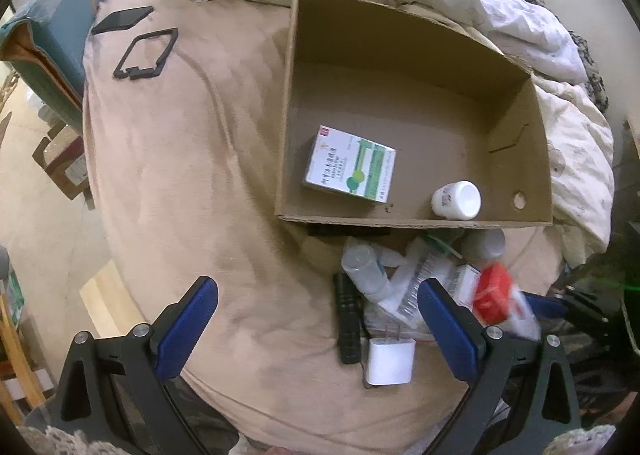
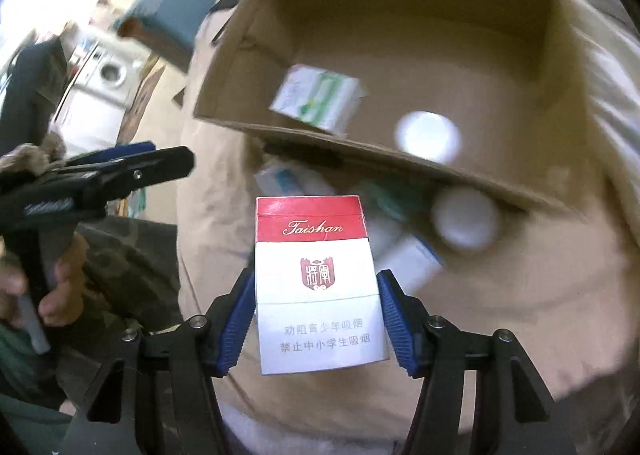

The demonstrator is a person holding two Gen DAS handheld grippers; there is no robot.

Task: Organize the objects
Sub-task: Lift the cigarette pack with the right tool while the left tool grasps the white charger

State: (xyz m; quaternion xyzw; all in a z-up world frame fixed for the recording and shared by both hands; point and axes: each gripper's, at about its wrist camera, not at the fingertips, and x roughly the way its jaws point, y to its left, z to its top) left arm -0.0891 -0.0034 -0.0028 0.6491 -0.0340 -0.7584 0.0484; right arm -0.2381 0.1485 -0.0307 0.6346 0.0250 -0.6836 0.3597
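Left wrist view: the left claw (image 1: 318,329) stands wide apart and empty at the bottom, over the clutter on the bed; the open brown cardboard box (image 1: 516,143) lies above.

Right wrist view: the right claw (image 2: 316,321) is clamped on the red-and-white cigarette pack (image 2: 316,283), long axis upright, the box (image 2: 360,151) directly above in the frame.

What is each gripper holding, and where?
Right gripper holds the red-and-white pack by its two narrow sides, near the bottom. Left gripper is open, holding nothing.
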